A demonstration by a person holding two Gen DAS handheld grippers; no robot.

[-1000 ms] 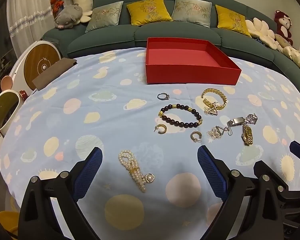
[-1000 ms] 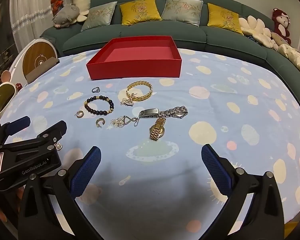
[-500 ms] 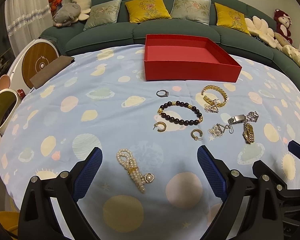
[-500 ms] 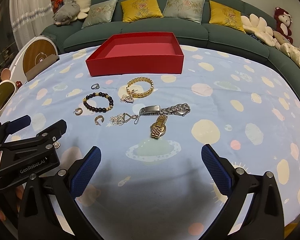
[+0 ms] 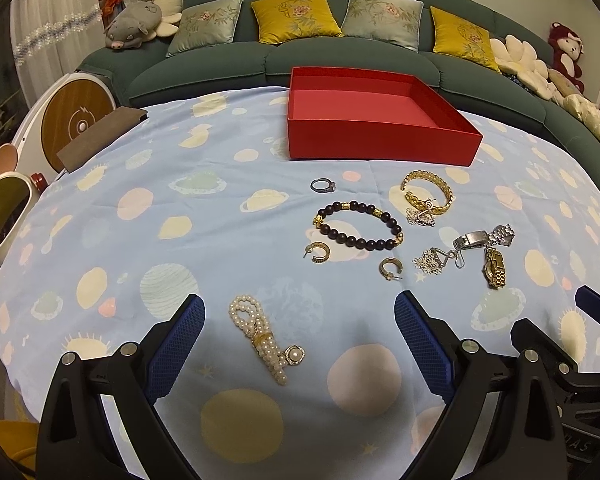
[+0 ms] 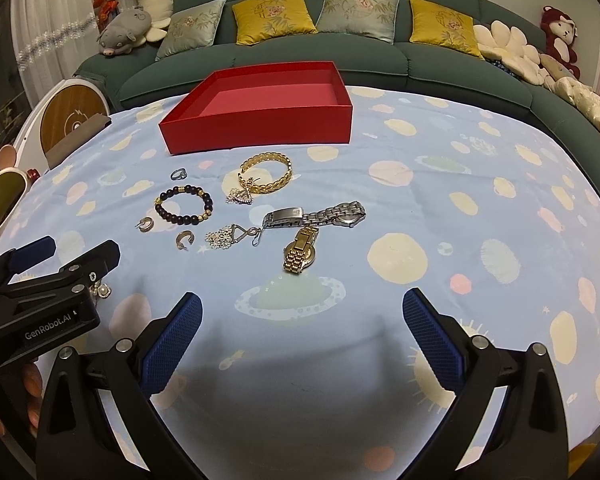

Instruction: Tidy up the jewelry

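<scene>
Gold, silver and pearl pieces lie spread on a pale blue tablecloth (image 5: 204,216) printed with planets, all in front of a red box (image 5: 380,146) whose pink inside holds nothing. Nearest the left claw (image 5: 299,332) is one pearl bracelet (image 5: 260,336), doubled over with a gold band and a round pearl clasp; it lies on the cloth between the wide-spread blue pads, touched by neither. Further off sit one silver ring (image 5: 323,185), one dark bead bracelet (image 5: 358,229) with gold spacers, and two gold hoop earrings (image 5: 318,252), one on each near side of the beads. One broad gold chain bracelet (image 6: 266,174) lies with a small sparkly charm at its near edge. A silvery filigree pendant (image 6: 230,236) lies beside two watches: one silver watch (image 6: 316,216) stretched flat and one gold watch (image 6: 301,249) just in front of it. The right claw (image 6: 301,322) is likewise wide open and holds nothing, hovering over bare cloth near the gold watch.
</scene>
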